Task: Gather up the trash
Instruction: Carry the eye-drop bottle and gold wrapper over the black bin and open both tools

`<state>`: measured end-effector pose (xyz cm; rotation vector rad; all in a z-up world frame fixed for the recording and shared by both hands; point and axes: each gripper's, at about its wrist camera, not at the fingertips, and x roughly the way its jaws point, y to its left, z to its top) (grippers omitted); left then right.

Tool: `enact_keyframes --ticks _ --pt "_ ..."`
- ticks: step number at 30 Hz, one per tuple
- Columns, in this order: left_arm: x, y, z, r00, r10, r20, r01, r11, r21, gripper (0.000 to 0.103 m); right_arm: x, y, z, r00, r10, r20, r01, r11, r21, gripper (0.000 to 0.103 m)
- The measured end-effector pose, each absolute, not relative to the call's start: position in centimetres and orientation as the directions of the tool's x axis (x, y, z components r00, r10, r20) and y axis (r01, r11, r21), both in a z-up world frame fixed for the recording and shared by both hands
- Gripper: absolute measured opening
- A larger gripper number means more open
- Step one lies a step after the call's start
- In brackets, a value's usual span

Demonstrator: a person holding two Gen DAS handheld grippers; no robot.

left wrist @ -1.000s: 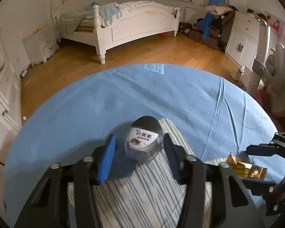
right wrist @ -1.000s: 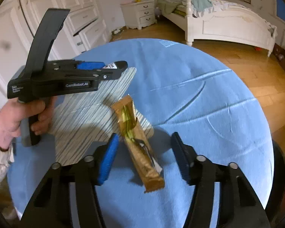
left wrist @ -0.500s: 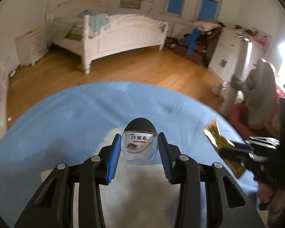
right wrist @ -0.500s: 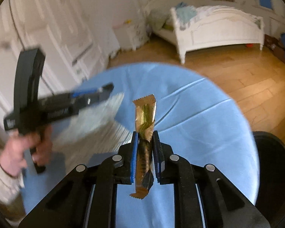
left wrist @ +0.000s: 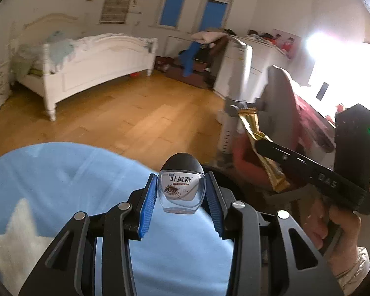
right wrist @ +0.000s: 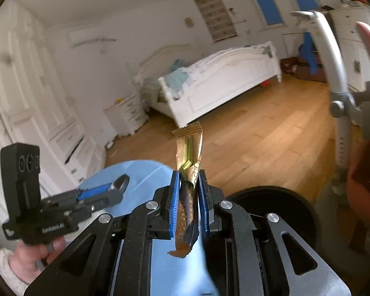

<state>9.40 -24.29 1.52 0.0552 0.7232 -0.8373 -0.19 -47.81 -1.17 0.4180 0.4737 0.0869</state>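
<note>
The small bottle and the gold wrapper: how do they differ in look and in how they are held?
The small bottle is rigid, clear, dark-capped; the gold wrapper is flat and crumpled. The bottle fills the left tool; the wrapper overhangs the right tool at both ends. Both are clamped, lifted.

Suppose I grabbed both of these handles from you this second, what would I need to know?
Left gripper: shut on the small eye-drop bottle, lifted off the blue table.
Right gripper: shut on the gold snack wrapper, held over the floor by the black bin.
Done: both pieces picked up.
Left: drop both in the bin, likely wrapper first.
</note>
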Motion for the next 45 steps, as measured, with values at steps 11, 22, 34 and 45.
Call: enact_keyframes --ticks 11,22,34,45 --pt "7.3 -31.0 0.4 0.372 -0.689 -0.621 0.75 0.618 -0.236 0.039 -2.4 -52.8 -4.0 0.885 0.134 -0.445 0.092 0.889 0.449 0.016" --pt "7.3 -33.5 -1.0 0.333 -0.681 -0.653 0.758 0.605 -0.245 0.039 -2.0 -53.8 -5.8 0.867 0.135 -0.48 0.127 0.872 0.473 0.016" --pt "6.7 -33.3 -0.2 0.39 -0.681 -0.62 0.758 0.619 -0.203 0.079 -1.6 -54.2 -7.2 0.831 0.124 -0.542 0.188 0.855 0.484 0.057" --pt "4.6 -22.8 2.0 0.59 -0.564 -0.578 0.604 0.783 -0.147 0.098 -1.3 -45.0 -5.3 0.813 0.217 -0.541 0.064 0.889 0.454 0.082"
